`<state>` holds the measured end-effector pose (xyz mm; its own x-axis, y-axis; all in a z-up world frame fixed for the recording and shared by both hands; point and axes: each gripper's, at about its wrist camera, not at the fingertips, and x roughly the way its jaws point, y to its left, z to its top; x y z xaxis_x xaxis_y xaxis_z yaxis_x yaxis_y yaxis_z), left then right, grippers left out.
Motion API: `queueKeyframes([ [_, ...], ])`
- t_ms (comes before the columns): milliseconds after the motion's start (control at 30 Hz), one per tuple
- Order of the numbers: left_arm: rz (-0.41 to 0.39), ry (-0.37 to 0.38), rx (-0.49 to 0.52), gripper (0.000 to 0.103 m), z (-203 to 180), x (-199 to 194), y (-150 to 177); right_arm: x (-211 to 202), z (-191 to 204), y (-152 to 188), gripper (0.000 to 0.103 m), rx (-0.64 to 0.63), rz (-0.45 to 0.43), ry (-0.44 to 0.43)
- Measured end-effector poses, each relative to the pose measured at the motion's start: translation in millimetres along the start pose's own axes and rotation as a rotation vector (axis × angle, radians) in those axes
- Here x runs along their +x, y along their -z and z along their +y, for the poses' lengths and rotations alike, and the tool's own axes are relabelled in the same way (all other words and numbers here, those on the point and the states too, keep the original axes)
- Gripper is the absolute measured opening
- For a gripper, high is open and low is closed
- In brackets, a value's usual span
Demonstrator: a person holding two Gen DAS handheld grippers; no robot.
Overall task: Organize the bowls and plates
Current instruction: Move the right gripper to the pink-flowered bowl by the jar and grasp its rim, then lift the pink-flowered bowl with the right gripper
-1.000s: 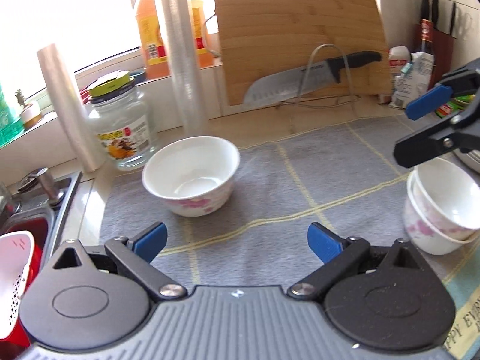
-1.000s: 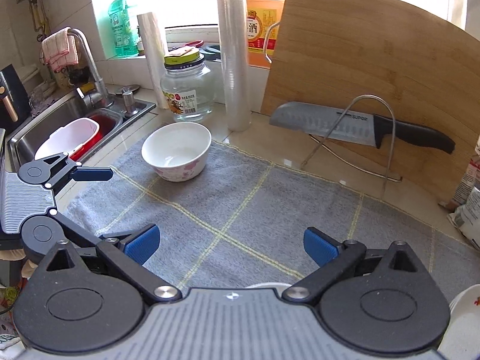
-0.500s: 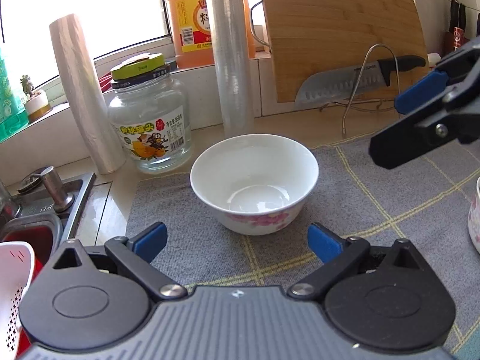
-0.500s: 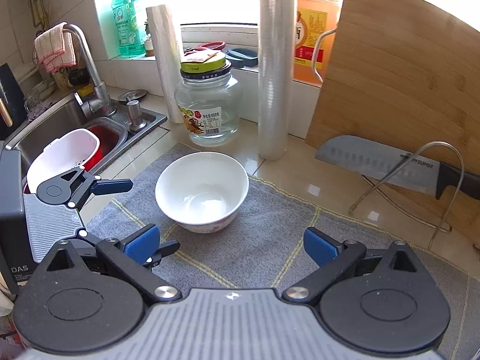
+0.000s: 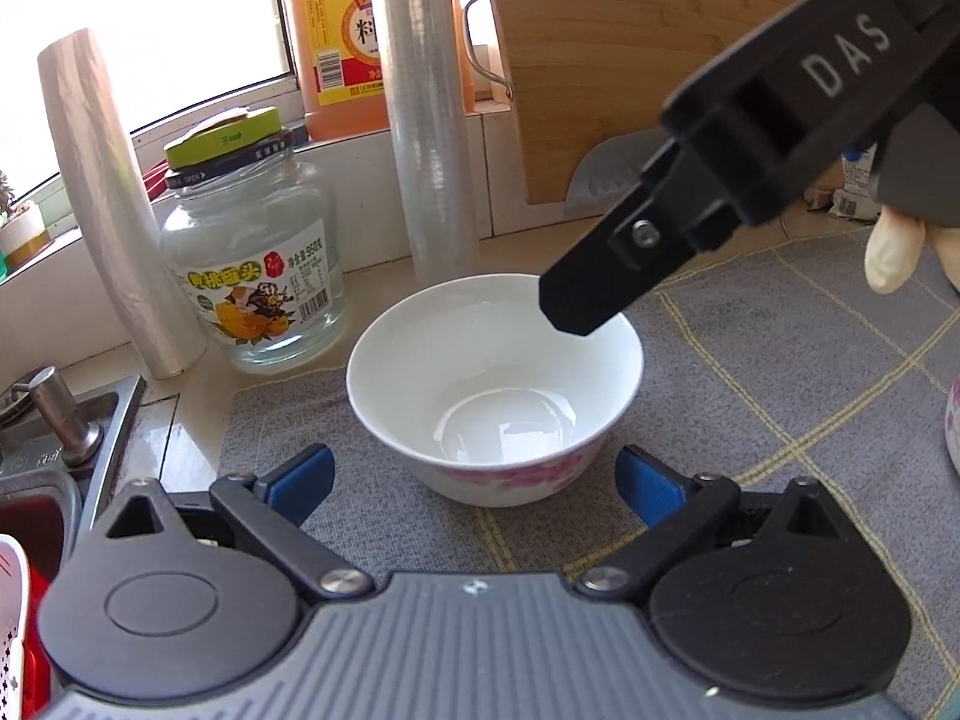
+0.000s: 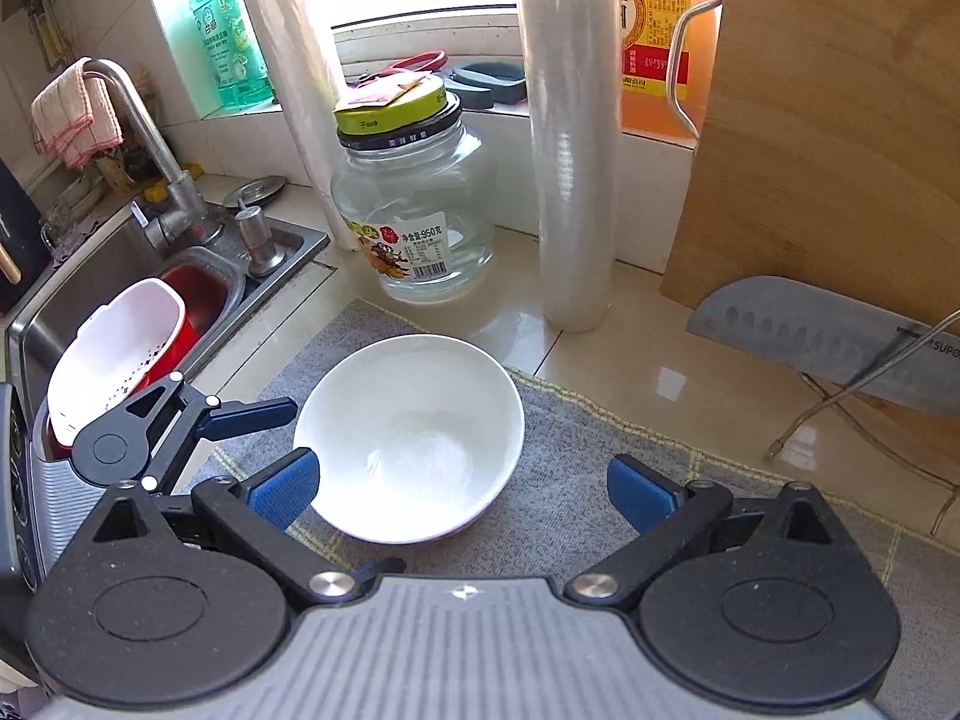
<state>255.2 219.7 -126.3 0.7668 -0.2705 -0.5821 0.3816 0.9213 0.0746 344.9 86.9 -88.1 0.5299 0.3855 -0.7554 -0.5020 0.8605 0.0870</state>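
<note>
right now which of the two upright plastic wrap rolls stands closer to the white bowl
The taller clear plastic wrap roll, standing right of the glass jar with the green lid, just behind the white ceramic bowl. The shorter roll stands left of the jar, nearer the sink.

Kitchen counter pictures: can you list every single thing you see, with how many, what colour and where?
White ceramic bowl with pink flowers: one, white, on the grey mat, empty.
Grey cloth mat with yellow lines: one, grey, covering the counter.
Clear glass jar with green lid: one, clear, behind the bowl, off the mat.
Rolls of clear plastic wrap: two, whitish, upright beside the jar.
Orange bottle: one, on the windowsill.
Green soap bottle: one, on the sill near the tap.
Wooden cutting board: one, tan, leaning upright.
Steel knife: one, grey, on a wire stand.
White colander: one, in the sink.
Left gripper: blue fingers open, either side of the bowl.
Right gripper: blue fingers open, above the bowl.
</note>
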Motion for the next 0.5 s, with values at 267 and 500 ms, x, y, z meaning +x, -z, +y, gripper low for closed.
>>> queueKeyframes([
  [267, 0.001, 0.018, 0.011, 0.1, 3.5, 11.9, -2.2, 24.6, 1.8, -10.9, 0.103, -0.039, 0.022, -0.034],
  [500, -0.01, 0.027, 0.041, 0.098, 0.4, 14.4, -4.4, 48.2, 0.0, -19.1, 0.089, -0.024, 0.054, -0.08],
])
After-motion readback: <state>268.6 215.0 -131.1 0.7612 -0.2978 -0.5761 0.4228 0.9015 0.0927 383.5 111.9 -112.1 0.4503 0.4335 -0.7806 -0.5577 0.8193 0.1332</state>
